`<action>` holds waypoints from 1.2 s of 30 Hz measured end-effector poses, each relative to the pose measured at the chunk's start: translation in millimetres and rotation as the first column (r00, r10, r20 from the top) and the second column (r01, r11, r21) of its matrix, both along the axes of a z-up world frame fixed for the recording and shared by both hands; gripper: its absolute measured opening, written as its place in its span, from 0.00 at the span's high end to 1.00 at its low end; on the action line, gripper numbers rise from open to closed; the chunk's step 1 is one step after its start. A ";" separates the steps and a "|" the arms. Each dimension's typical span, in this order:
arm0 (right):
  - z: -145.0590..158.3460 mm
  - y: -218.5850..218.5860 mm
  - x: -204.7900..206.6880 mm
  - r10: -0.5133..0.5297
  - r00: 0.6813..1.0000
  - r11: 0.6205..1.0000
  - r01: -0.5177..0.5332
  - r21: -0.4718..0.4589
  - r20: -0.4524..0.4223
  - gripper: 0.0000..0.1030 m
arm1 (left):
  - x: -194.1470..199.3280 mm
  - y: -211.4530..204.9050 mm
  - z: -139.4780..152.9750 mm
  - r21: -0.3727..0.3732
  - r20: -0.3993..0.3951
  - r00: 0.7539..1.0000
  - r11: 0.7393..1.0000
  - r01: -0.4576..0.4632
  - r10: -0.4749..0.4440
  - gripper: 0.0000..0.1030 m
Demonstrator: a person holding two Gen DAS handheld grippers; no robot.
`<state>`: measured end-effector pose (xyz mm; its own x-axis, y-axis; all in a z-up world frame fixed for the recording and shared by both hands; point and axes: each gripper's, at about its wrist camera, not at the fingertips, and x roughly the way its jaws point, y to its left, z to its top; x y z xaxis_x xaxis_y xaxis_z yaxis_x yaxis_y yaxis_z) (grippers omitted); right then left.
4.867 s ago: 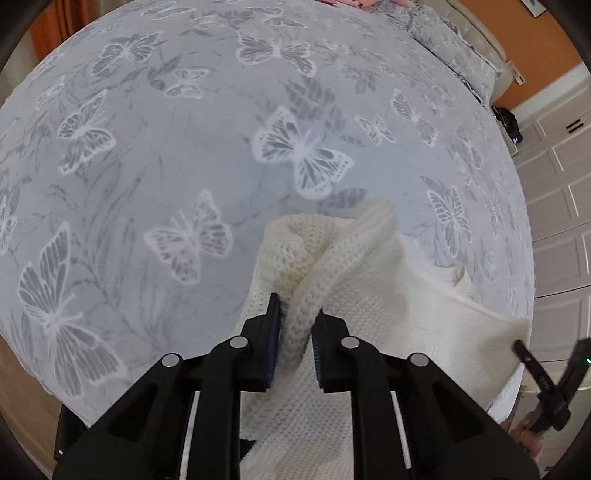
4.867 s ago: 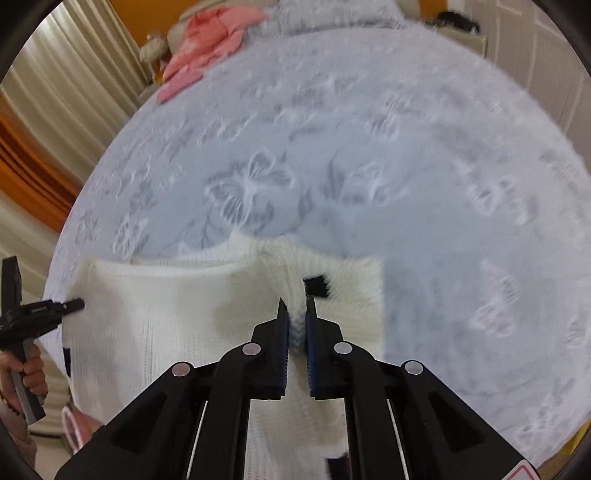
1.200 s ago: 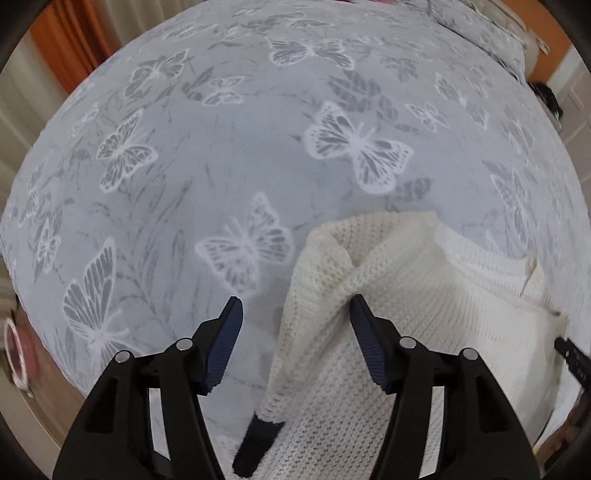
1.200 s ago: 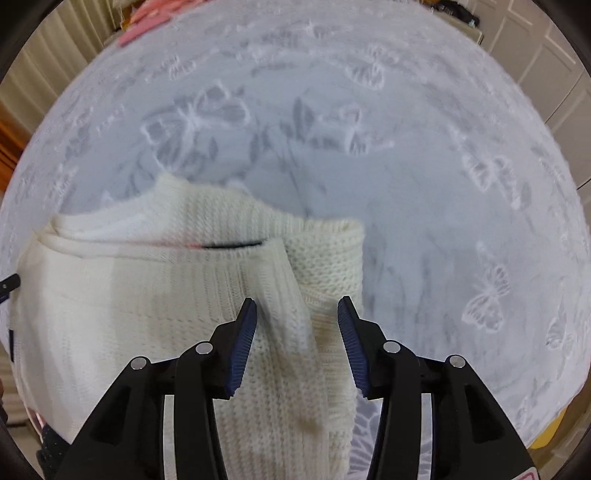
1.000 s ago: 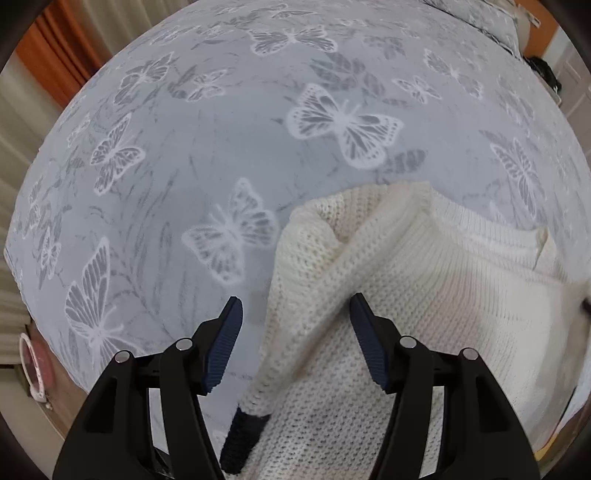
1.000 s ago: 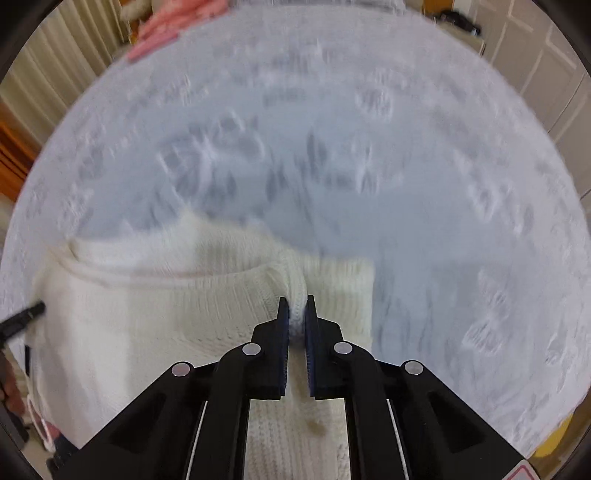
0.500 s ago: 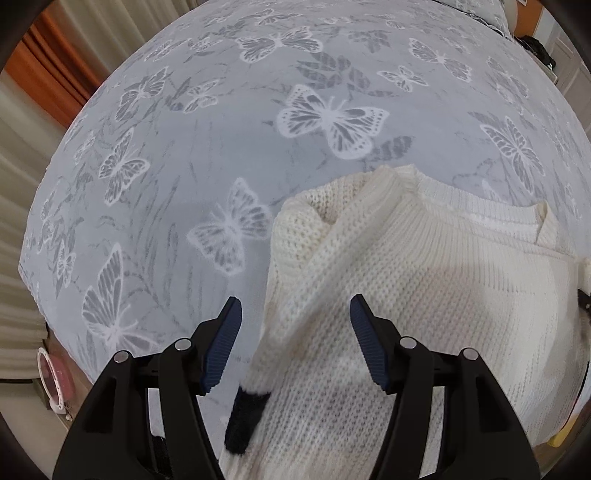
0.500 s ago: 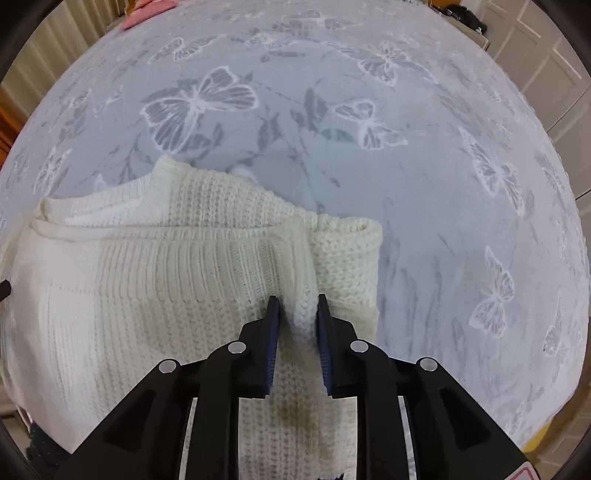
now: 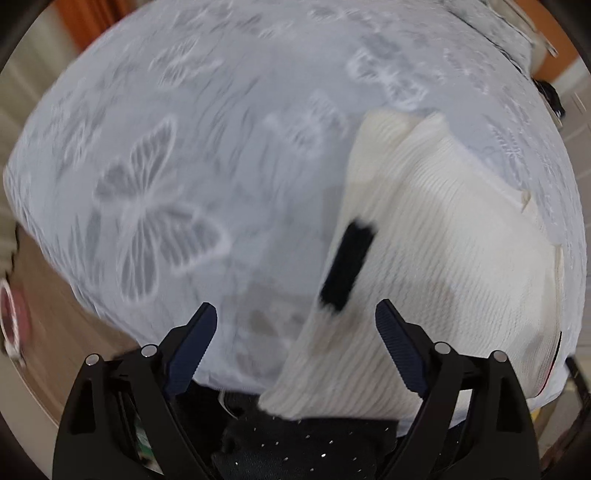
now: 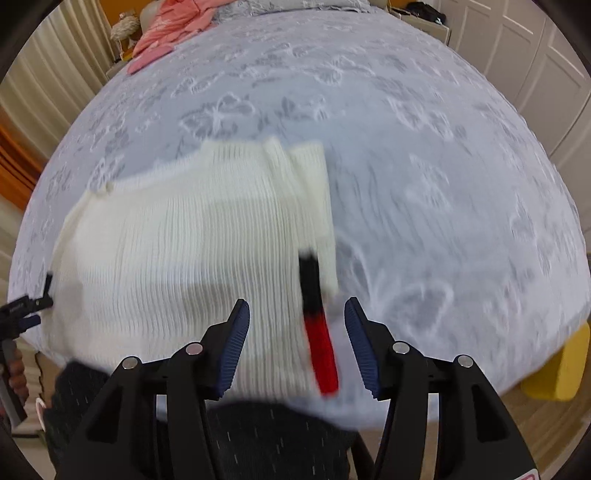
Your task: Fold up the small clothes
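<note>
**A:** Here, where does the garment lie?

**B:** The cream knitted sweater [image 10: 177,258] lies flat on the butterfly-print bedspread [image 10: 424,155], near the edge of the bed closest to the person. In the left wrist view it fills the right half of the frame [image 9: 443,258]; the bedspread [image 9: 184,147] fills the rest.

**A:** And the trim?

**B:** A dark cuff [image 9: 349,264] shows at the left border of the knit. In the right wrist view a black-and-red strip [image 10: 318,325] runs along the folded right border.

**A:** State of the left gripper [image 9: 295,347]?

**B:** Its jaws are opening and stand wide. The sweater's lower left corner lies below and between them, but the pads do not press on it.

**A:** The right gripper [image 10: 297,343]?

**B:** Also opening, to a middling gap. The black-and-red strip lies between the pads, untouched.

**A:** Anything else?

**B:** Pink clothes [image 10: 170,26] lie at the far end of the bed. Both views are blurred.
</note>
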<state>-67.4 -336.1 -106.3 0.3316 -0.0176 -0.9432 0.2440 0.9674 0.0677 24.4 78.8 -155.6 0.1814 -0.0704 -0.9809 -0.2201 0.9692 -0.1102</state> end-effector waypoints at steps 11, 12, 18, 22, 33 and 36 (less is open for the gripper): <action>20.1 33.2 -13.2 0.060 0.998 0.998 -0.061 0.011 0.031 0.43 | -10.5 7.3 -34.3 -0.248 -0.061 0.986 0.955 -0.164 0.153 0.40; 22.2 36.2 -11.4 0.069 0.997 0.998 -0.070 0.008 0.036 0.43 | -11.2 9.1 -33.0 -0.277 -0.064 0.986 0.946 -0.169 0.157 0.46; 17.9 40.4 1.5 0.094 0.995 0.995 -0.093 -0.034 0.032 0.42 | -19.9 24.9 -21.3 -0.345 -0.064 0.977 0.914 -0.213 0.203 0.46; -0.7 14.1 13.2 0.002 1.000 1.000 -0.003 -0.022 -0.028 0.39 | -23.4 28.1 -27.2 -0.285 -0.075 0.974 0.931 -0.226 0.214 0.28; -1.0 10.1 7.1 -0.019 1.000 1.000 0.019 -0.011 -0.008 0.39 | -8.8 15.1 -35.6 -0.298 -0.050 0.975 0.928 -0.222 0.217 0.53; -1.7 22.6 11.8 0.026 1.000 0.999 -0.026 -0.023 -0.006 0.39 | -11.6 18.3 -22.9 -0.363 -0.045 0.970 0.901 -0.237 0.237 0.81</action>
